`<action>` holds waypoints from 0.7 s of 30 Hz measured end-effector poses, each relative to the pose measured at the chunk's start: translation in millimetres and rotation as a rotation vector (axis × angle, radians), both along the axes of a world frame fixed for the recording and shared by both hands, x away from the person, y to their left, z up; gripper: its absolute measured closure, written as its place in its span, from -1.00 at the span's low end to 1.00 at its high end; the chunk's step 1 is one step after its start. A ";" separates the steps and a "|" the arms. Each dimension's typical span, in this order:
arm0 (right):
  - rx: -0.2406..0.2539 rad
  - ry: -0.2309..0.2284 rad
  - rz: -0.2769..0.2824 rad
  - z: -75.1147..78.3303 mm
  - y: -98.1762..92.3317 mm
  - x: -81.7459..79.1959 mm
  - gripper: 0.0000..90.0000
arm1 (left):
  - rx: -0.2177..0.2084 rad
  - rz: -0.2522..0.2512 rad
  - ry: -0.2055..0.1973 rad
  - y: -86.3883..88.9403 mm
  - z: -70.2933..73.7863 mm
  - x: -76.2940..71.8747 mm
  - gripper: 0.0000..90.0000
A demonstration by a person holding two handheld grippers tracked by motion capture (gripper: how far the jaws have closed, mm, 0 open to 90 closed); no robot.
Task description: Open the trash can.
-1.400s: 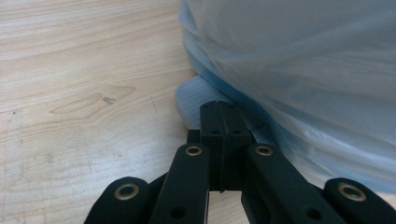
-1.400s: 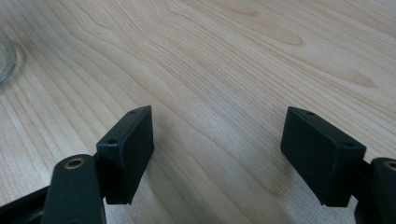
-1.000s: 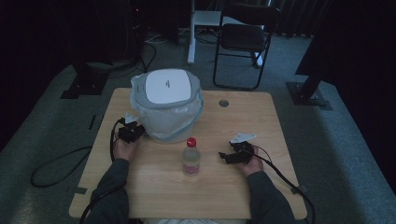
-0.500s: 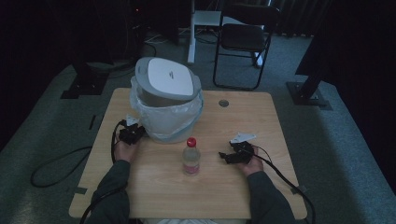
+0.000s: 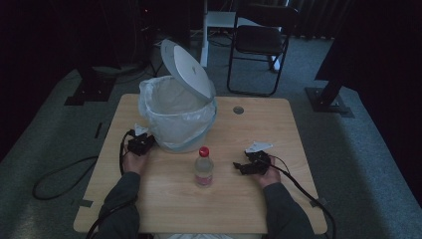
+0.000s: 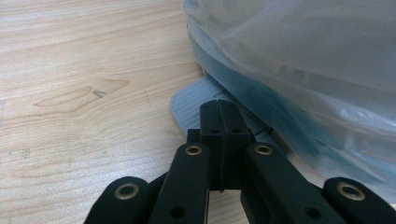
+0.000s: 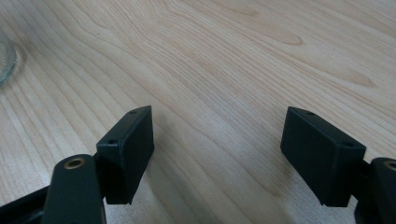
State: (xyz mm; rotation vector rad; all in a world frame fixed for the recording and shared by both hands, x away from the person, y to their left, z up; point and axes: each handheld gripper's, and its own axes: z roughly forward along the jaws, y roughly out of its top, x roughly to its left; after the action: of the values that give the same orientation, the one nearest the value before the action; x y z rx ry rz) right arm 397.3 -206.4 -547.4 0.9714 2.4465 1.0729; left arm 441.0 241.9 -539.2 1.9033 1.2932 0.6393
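A small pedal bin [image 5: 179, 122] lined with a clear plastic bag stands at the table's back left, its white lid [image 5: 188, 69] tipped up and open. My left gripper [image 5: 142, 144] sits at the bin's left foot. In the left gripper view its jaws [image 6: 218, 109] are shut, with the tips resting on the bin's grey ribbed pedal [image 6: 189, 105], beside the bag [image 6: 308, 60]. A clear bottle with a red cap [image 5: 203, 167] stands upright mid-table. To its right my right gripper [image 5: 246, 167] lies low on the wood, open [image 7: 219, 140], with nothing between its fingers.
The wooden table [image 5: 259, 124] has a round cable hole [image 5: 238, 110] at the back. Cables trail off both grippers across the table's edges. The bottle's base [image 7: 5, 58] shows at the left of the right gripper view. A black chair [image 5: 259, 45] stands behind the table.
The bin's lid has swung from flat and closed up to standing open. Both hands and the bottle have stayed where they were.
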 end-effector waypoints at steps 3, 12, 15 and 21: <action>0.001 0.000 -0.001 0.0 0.1 0.0 -0.45 | 0.003 0.002 -0.004 -0.4 -0.2 -0.4 1.00; 0.000 0.000 0.000 0.0 0.0 0.0 -0.45 | 0.016 0.006 -0.014 -2.1 -0.7 -1.2 1.00; 0.000 0.000 0.000 0.0 0.0 0.0 -0.45 | 0.022 0.007 -0.017 -2.6 -0.7 -1.4 1.00; 0.001 0.001 0.000 0.0 0.1 0.0 -0.45 | 0.024 0.008 -0.018 -2.9 -0.7 -1.5 1.00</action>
State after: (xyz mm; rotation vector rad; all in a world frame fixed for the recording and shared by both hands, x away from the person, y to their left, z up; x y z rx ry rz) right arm 397.3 -206.3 -547.3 0.9726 2.4470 1.0745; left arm 439.5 239.0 -539.9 1.9087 1.2879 0.6773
